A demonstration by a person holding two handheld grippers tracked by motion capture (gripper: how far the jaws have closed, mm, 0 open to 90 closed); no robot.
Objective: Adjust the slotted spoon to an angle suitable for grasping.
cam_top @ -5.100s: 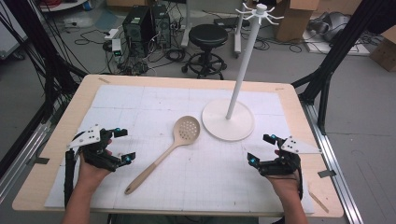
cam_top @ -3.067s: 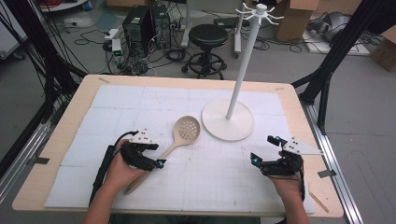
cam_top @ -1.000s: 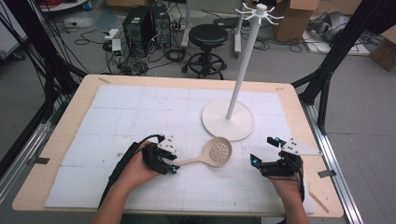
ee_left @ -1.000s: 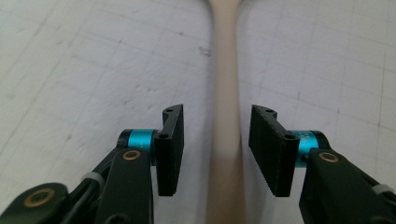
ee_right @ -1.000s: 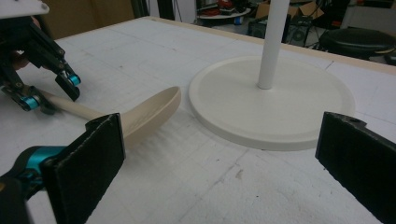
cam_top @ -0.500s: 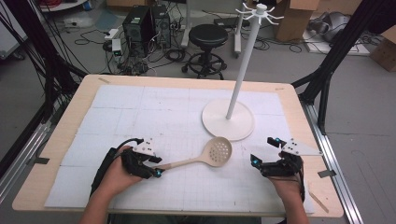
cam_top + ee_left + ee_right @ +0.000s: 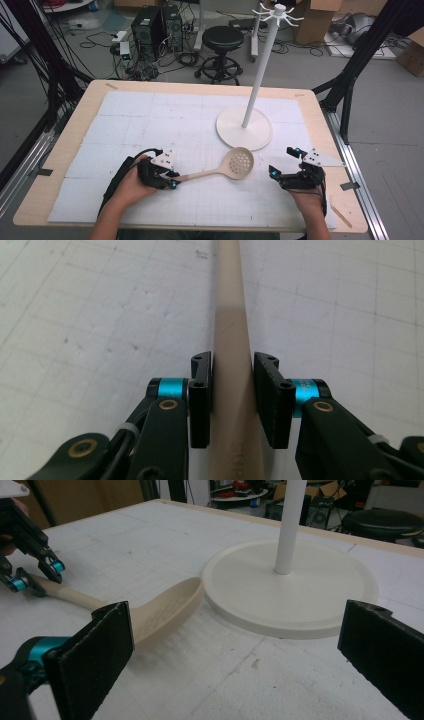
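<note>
A beige slotted spoon (image 7: 239, 162) lies on the white mat, its bowl just in front of the rack's base and its handle pointing left. My left gripper (image 7: 172, 181) is shut on the handle's end. In the left gripper view both pads press the sides of the spoon handle (image 7: 227, 290), with the left gripper (image 7: 232, 385) low over the mat. My right gripper (image 7: 283, 161) rests open on the mat, right of the bowl. Its jaws stand wide apart in the right gripper view, where the right gripper (image 7: 240, 647) faces the spoon (image 7: 165, 607) and the left gripper (image 7: 35, 572).
A white hook rack (image 7: 244, 127) with a round base and a tall pole stands at the table's right centre, seen close as the rack base (image 7: 290, 585). The gridded mat (image 7: 150, 120) covers the wooden table. A stool and computer gear stand on the floor beyond.
My left gripper went to the spoon, took its handle and swung the bowl right toward the rack base. In the last second it drew back left. The right gripper barely moved.
</note>
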